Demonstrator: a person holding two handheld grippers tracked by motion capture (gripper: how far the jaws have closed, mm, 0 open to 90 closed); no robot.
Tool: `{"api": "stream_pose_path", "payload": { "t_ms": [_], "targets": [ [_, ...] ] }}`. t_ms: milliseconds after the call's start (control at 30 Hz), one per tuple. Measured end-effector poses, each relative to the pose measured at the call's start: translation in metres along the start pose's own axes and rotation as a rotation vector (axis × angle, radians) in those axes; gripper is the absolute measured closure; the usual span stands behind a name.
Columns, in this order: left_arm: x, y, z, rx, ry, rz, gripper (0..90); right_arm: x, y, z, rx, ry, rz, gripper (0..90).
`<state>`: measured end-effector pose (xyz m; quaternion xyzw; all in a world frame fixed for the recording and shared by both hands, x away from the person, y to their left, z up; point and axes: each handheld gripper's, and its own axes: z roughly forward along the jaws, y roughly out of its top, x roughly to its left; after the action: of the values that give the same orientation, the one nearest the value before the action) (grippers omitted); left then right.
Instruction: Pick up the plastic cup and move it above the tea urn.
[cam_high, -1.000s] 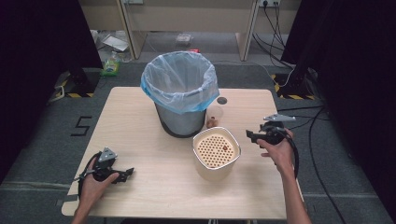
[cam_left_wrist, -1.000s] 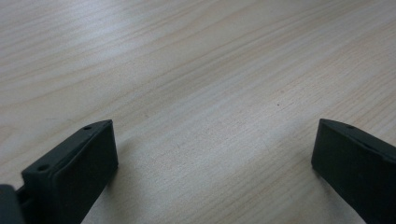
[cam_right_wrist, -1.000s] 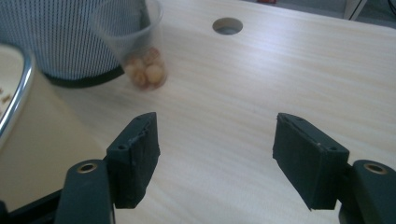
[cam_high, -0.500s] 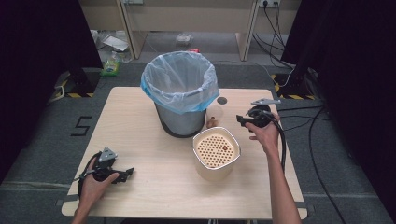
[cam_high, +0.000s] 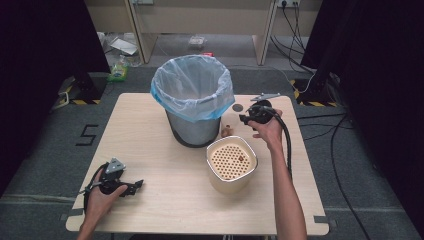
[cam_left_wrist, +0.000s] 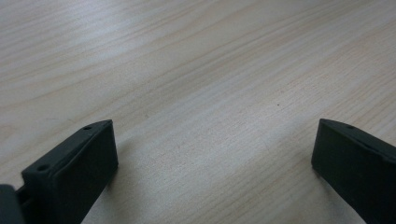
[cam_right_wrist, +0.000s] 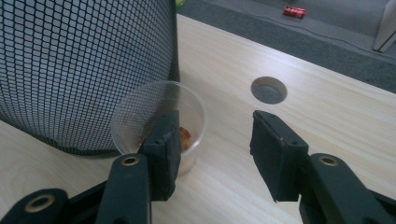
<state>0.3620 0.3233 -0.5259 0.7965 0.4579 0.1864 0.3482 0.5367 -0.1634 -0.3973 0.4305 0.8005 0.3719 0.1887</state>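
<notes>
Right gripper (cam_right_wrist: 212, 149) half-open, jaws just closing beside clear cup (cam_right_wrist: 159, 122) — left gripper (cam_left_wrist: 210, 158) open, no readable labels.

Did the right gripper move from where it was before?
Yes. The right gripper went from beside the strainer bowl toward the bin, jaws closing, nothing gripped yet.

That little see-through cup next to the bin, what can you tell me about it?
The clear plastic cup is small, round and open-topped, standing upright on the wooden table right beside the black mesh bin; whether they touch is unclear. Something small and reddish-brown lies at its bottom. The right gripper is near, jaws apart, not gripping it.
</notes>
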Motion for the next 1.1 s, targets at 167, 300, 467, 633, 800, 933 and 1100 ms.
{"api": "stream_pose_path", "payload": {
  "t_ms": [167, 300, 467, 633, 800, 933, 1100],
  "targets": [
    [0.0, 0.0, 0.0, 0.0, 0.0, 0.0, 0.0, 0.005, 0.006, 0.016, 0.044, 0.015, -0.016, 60.2],
    [0.0, 0.0, 0.0, 0.001, -0.001, 0.0, 0.0, 0.01, 0.01, 0.032, 0.095, 0.015, -0.026, 66.7],
    [0.0, 0.0, 0.0, 0.001, -0.001, 0.001, 0.0, 0.01, 0.01, 0.044, 0.14, 0.006, -0.026, 69.7],
    [0.0, 0.0, 0.0, 0.0, 0.0, 0.0, 0.0, 0.007, 0.007, 0.054, 0.17, 0.001, -0.025, 74.3],
    [0.0, 0.0, 0.0, 0.002, -0.001, 0.001, 0.0, 0.005, 0.004, 0.058, 0.19, 0.025, -0.036, 82.2],
    [0.0, 0.0, 0.0, 0.001, 0.0, 0.0, 0.0, 0.006, 0.005, 0.055, 0.178, 0.034, -0.043, 84.3],
    [0.0, 0.0, 0.0, 0.004, 0.0, 0.002, 0.0, 0.004, 0.006, 0.04, 0.156, 0.003, -0.089, 87.2]
  ]
}}
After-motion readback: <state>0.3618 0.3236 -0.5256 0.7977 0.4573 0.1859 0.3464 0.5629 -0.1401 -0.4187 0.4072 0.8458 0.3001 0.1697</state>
